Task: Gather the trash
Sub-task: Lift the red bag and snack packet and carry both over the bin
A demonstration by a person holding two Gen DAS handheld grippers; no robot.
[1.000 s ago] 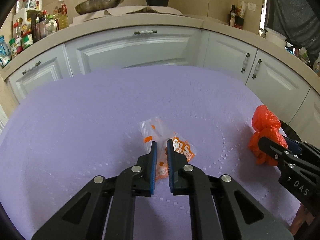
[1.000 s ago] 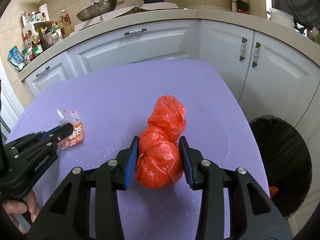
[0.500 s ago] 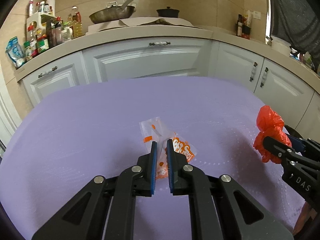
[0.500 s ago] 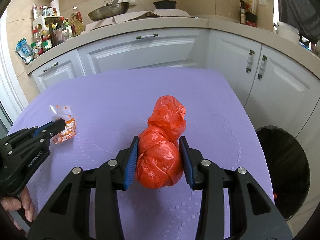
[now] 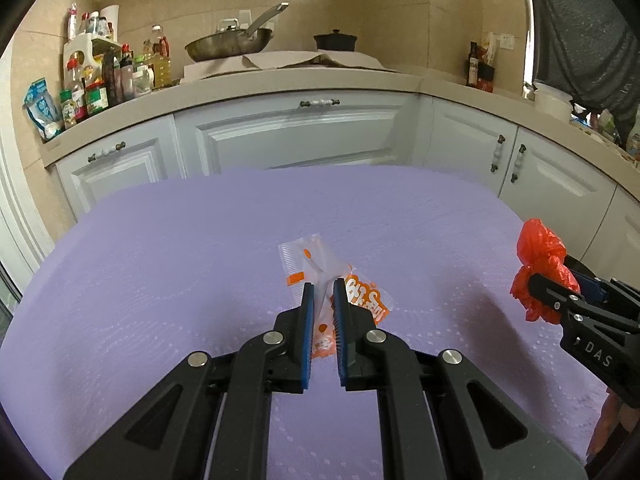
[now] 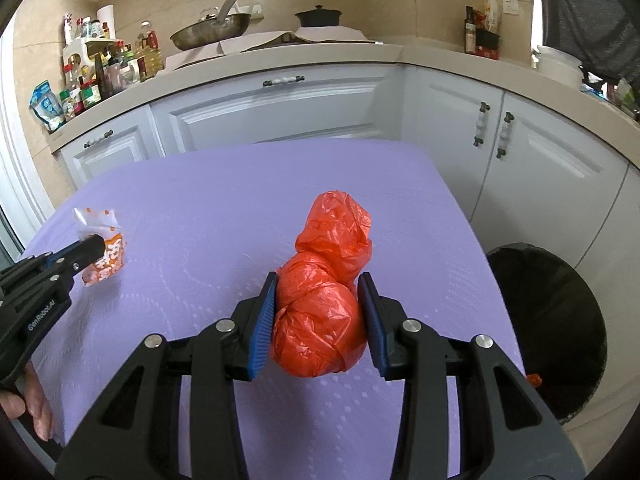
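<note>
- Trash comes in two pieces: a knotted red bag clamped between the right tool's pads, and an orange-and-clear snack wrapper pinched in the left tool.
- Both seem lifted off the purple counter — hard to be sure through the fisheye.
- Bin, black-lined, sits on the floor right of the counter.
- Risk: the thin wrapper could slip free mid-carry — or the bulging bag could squeeze out and land beside the bin.
</note>
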